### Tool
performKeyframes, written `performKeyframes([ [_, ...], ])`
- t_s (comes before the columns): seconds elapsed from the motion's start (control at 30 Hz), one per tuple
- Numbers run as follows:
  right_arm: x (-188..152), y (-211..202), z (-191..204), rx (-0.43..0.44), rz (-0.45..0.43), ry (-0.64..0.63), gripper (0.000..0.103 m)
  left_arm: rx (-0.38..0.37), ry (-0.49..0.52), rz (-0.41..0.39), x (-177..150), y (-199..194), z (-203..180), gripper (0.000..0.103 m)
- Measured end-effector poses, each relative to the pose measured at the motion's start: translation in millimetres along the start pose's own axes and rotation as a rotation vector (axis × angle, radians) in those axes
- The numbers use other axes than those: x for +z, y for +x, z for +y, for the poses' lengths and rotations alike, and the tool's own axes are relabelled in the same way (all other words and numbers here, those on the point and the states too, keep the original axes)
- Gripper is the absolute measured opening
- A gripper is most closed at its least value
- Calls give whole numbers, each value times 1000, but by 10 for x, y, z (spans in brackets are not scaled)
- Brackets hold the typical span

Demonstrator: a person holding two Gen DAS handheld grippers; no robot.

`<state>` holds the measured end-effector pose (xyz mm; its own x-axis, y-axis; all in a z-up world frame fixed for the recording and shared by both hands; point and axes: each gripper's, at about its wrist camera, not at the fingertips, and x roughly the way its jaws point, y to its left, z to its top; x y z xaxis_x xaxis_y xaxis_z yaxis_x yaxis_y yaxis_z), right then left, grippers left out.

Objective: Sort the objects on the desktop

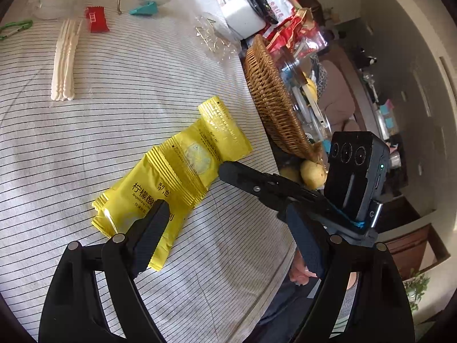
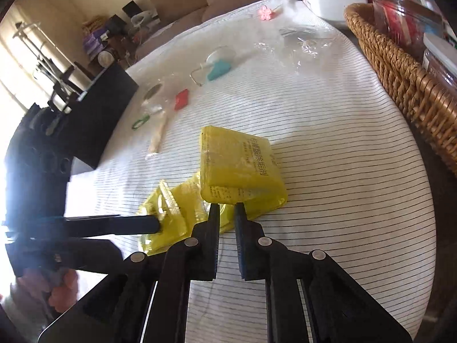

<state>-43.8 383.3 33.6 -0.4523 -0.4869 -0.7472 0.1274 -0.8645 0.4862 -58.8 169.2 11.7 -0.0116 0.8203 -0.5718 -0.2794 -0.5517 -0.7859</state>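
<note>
Two yellow sachets [image 1: 182,168] w/ black print, overlapping, right gripper [image 2: 227,208] pinching one's edge, left gripper [image 1: 228,223] wide.

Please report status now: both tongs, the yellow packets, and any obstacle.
Left tongs open over yellow packets. Right tongs shut on packet edge. Wicker basket close by; nothing blocking.

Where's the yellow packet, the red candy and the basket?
yellow packet [image 1: 171,177], left wrist view, middle of the wrapper.
red candy [image 1: 97,18], left wrist view, centre of the wrapper.
wicker basket [image 2: 400,77], right wrist view, woven wall.
</note>
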Motion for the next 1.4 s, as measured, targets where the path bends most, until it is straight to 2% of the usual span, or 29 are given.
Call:
performKeyframes([
  [0.1,3,-156,-160,168,31,130,17,-10,-7,-1,3,-1,21,82],
  [0.13,31,-266,-159,152,-7,122,19,-13,-9,-2,6,-1,28,82],
  [0.17,79,-386,-149,98,-63,100,21,-15,-8,-2,5,-3,32,82],
  [0.2,135,-476,-142,21,-107,79,27,-16,-7,-2,4,-2,33,82],
  [0.23,194,-513,-144,-77,-130,60,35,-15,-6,-2,1,-5,30,82],
  [0.27,243,-515,-152,-167,-140,45,36,-12,-4,-1,-1,-6,25,82],
  [0.33,308,-464,-233,-230,-154,63,36,-3,3,1,2,1,10,82],
  [0.47,374,-328,-635,-147,-188,242,36,11,27,9,-4,1,-13,82],
  [0.57,463,-172,-773,-177,-167,238,36,18,36,11,0,8,-28,82],
  [0.6,476,-131,-800,-163,-156,238,37,17,33,10,2,10,-25,82],
  [0.73,433,-112,-794,-28,-140,260,39,10,26,8,9,4,-5,82],
  [0.83,420,-229,-714,127,-160,255,39,0,26,6,10,0,13,82],
  [0.93,423,-338,-564,208,-173,200,39,-3,26,3,4,-2,16,82],
  [1.0,421,-257,-492,252,-123,193,39,0,29,5,2,-2,15,82],
  [1.1,337,34,-417,216,-18,200,39,5,31,7,-2,-3,13,82],
  [1.23,272,67,-469,232,-17,258,36,-5,17,0,1,-13,35,82],
  [1.33,284,-42,-386,194,-33,206,40,-9,12,-6,1,-16,45,82],
  [1.4,308,-113,-221,165,-79,111,41,-3,20,-4,4,-10,35,82],
])
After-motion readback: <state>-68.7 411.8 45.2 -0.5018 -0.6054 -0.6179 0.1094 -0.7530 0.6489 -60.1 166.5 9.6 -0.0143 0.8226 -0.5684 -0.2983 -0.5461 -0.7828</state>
